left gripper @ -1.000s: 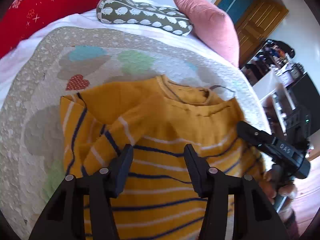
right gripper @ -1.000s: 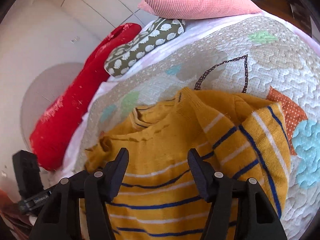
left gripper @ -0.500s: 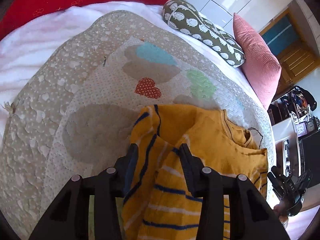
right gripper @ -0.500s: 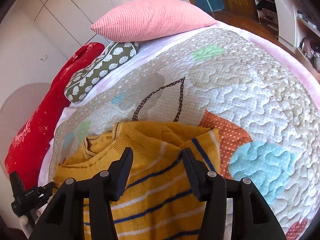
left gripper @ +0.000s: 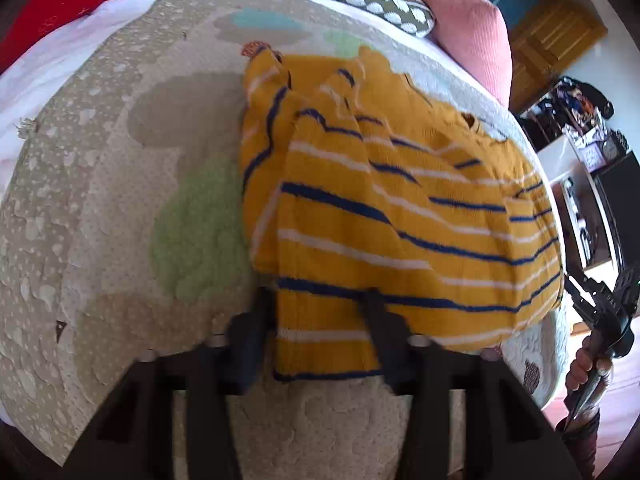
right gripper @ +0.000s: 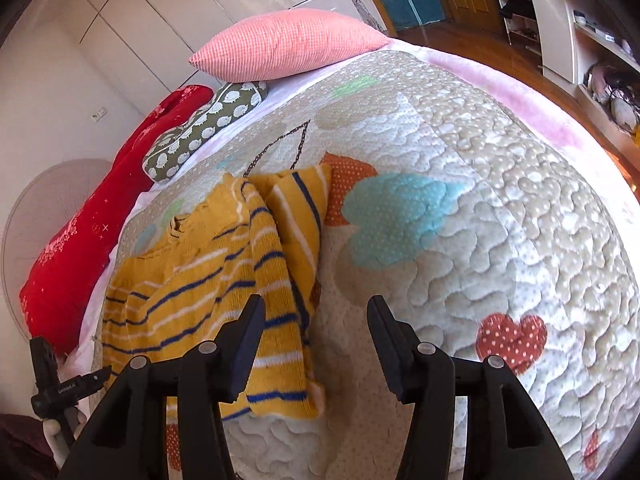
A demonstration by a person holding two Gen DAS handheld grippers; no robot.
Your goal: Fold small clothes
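The quilted bed is carrying the yellow striped sweater; the left tool is clamping its sleeve, the right tool is gaping apart.

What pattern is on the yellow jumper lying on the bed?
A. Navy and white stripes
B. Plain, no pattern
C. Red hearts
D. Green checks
A: the yellow jumper shows thin navy and white stripes across its body and folded sleeve, in both wrist views, as it lies on the quilt.
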